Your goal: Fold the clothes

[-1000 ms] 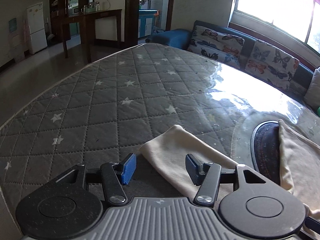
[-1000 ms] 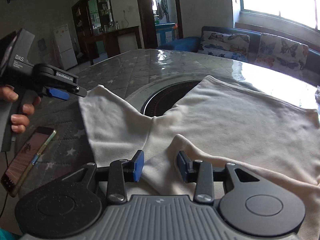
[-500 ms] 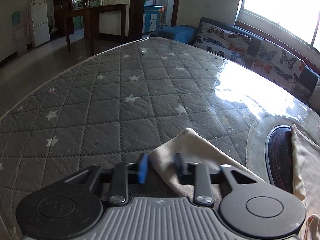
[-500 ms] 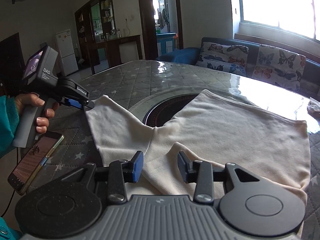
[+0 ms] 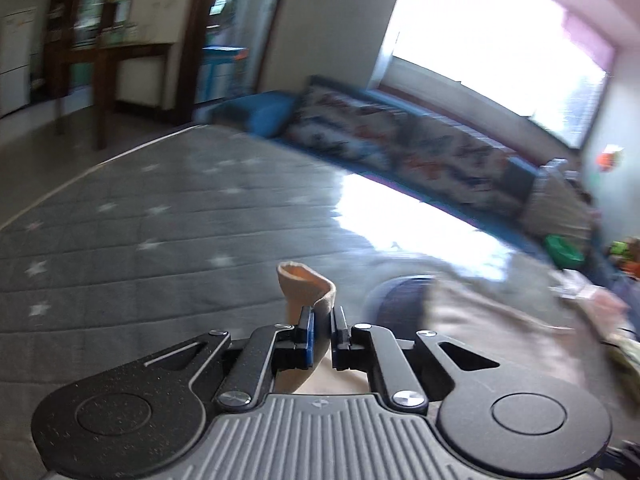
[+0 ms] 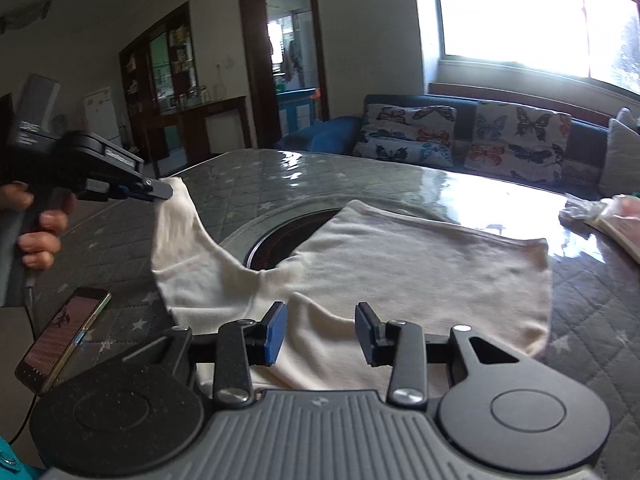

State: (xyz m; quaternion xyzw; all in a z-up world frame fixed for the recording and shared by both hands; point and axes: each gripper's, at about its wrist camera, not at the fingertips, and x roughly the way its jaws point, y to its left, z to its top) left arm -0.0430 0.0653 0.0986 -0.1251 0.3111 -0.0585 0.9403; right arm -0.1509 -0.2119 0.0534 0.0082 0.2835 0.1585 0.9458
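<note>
the left gripper [image 5: 320, 330], jaws just closing, is pinching the cream shirt's [image 6: 400, 264] sleeve to fold it; the right gripper [image 6: 320, 330] is straddling the near sleeve, part-open, seemingly unclamped.

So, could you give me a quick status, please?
Left gripper just closed on garment corner, lifted. Right gripper open, fabric between pads, not pinched. Phone beside garment.

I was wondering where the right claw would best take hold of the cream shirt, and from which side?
Probably the near corner of the cream shirt, the peak of fabric lying between the right claw pads. Come in low from the near table edge: that corner points toward the claw. The left claw already pinches and lifts the sleeve end, so this mirrors it.
</note>
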